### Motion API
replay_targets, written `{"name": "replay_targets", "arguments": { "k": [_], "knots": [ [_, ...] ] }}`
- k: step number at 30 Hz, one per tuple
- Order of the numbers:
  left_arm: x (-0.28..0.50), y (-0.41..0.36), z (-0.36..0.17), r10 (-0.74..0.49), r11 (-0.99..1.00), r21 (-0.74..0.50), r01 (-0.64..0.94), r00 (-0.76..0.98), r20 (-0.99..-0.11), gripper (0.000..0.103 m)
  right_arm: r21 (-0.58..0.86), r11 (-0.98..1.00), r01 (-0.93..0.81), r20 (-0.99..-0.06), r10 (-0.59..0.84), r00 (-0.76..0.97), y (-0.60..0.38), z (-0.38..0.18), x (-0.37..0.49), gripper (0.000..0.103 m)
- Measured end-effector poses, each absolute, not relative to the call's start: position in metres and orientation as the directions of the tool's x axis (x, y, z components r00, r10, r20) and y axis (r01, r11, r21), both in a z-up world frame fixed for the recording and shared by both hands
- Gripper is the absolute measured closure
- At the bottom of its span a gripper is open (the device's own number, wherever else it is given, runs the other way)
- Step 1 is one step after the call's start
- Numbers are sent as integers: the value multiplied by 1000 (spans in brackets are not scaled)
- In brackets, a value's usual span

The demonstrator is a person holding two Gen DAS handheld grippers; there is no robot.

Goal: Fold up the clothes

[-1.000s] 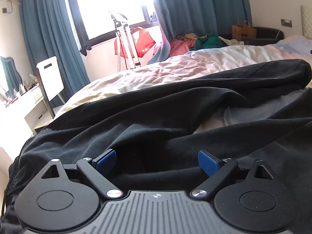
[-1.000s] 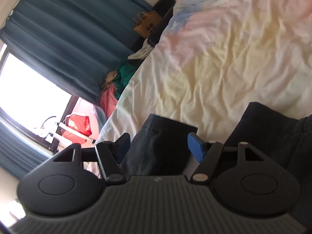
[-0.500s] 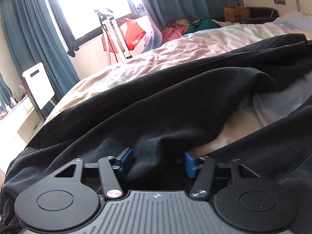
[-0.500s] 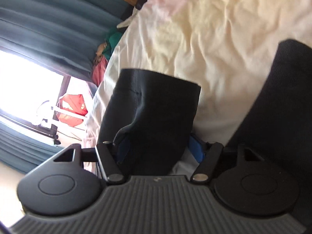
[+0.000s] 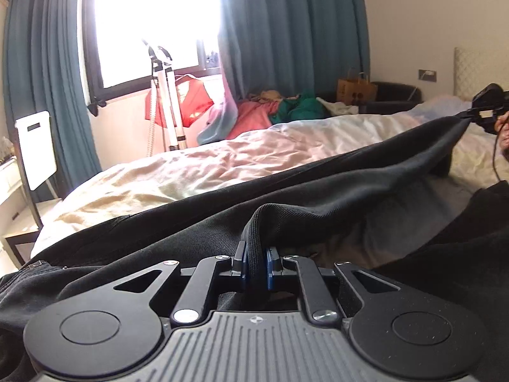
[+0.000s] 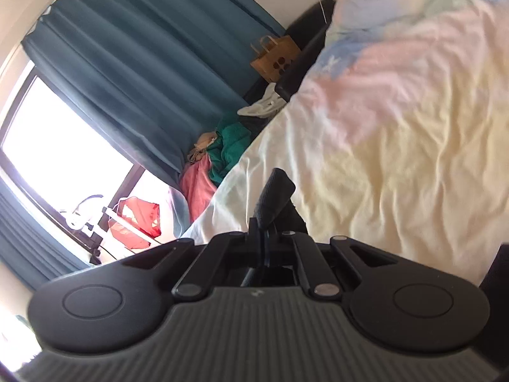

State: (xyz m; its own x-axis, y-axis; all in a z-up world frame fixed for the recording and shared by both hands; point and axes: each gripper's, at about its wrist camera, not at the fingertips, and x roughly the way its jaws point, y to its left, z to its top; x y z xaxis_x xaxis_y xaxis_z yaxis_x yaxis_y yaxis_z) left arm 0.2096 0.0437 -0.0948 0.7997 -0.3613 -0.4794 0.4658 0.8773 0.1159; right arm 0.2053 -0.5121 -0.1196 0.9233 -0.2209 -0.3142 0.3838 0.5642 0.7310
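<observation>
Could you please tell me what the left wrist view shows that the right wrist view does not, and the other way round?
Only the left wrist view shows the left gripper shut on a ridge of the black garment, the white chair, and the right gripper pulling the cloth taut from afar. Only the right wrist view shows that gripper's pinch close up. Both share the bed, teal curtains and paper bag.

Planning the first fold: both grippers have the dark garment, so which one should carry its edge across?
Probably right. The right gripper holds a raised end of the garment above the bed; the left gripper pinches a fold down low.
</observation>
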Motion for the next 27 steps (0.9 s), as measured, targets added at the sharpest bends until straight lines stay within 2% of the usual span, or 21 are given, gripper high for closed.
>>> {"name": "replay_targets", "arguments": {
  "k": [6, 12, 16, 18, 21, 24, 25, 27],
  "knots": [
    [182, 36, -100, -431, 834, 55, 549, 710, -558, 90, 720, 534, 443, -354, -266, 896, -533, -136, 169, 98],
    [168, 26, -111, -400, 837, 74, 542, 698, -593, 90, 684, 460, 566, -513, -247, 822, -541, -178, 142, 98],
    [171, 32, -104, -415, 859, 15, 511, 714, -565, 90, 664, 448, 599, -555, -241, 796, -540, -159, 171, 98],
    [174, 33, -102, -418, 866, -3, 500, 720, -553, 90, 651, 479, 589, -556, -227, 800, -541, -130, 201, 98],
    [179, 35, -98, -428, 875, -43, 482, 731, -531, 90, 665, 551, 504, -482, -198, 853, -534, -69, 242, 98],
    [182, 40, -91, -465, 869, -91, 487, 736, -492, 94, 690, 664, 289, -243, -164, 956, -511, -6, 250, 98],
    [184, 40, -89, -468, 869, -103, 485, 734, -492, 94, 670, 697, 256, -200, -163, 966, -506, 4, 247, 98],
    [184, 40, -90, -476, 864, -107, 492, 727, -495, 95, 644, 727, 240, -171, -169, 971, -506, 7, 238, 98]
  ]
}}
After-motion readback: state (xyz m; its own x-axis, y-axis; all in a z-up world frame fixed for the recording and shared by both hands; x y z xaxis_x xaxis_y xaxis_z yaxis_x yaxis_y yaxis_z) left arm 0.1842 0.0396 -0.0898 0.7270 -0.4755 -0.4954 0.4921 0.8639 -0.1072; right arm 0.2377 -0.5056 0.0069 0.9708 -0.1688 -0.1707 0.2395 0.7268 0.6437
